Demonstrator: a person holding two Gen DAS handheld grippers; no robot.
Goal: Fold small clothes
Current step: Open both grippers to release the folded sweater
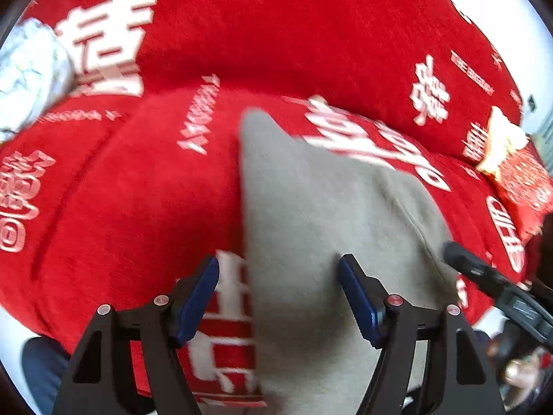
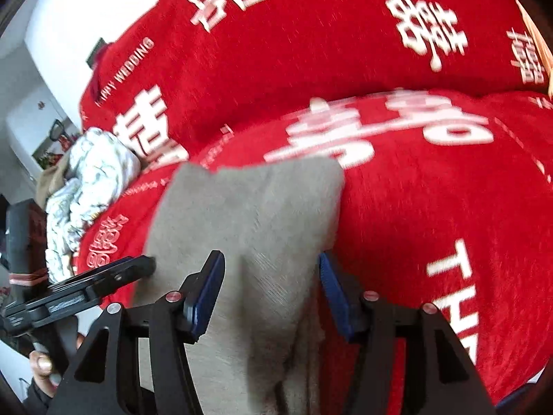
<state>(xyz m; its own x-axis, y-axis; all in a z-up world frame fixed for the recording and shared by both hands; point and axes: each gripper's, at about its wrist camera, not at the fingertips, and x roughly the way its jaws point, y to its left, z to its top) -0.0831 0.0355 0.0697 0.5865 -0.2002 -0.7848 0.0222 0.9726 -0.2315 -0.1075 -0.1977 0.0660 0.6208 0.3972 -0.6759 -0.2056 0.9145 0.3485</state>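
Lying on plush red cover (image 1: 138,190), soft grey garment (image 1: 311,214); both tools (image 1: 278,297) (image 2: 271,290) spread, unpinched.

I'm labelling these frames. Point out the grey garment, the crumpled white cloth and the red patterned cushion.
grey garment (image 2: 249,214): right wrist view, middle of the flat fabric.
crumpled white cloth (image 2: 93,176): right wrist view, centre of the wrinkled heap.
red patterned cushion (image 1: 522,180): left wrist view, its red patterned face.
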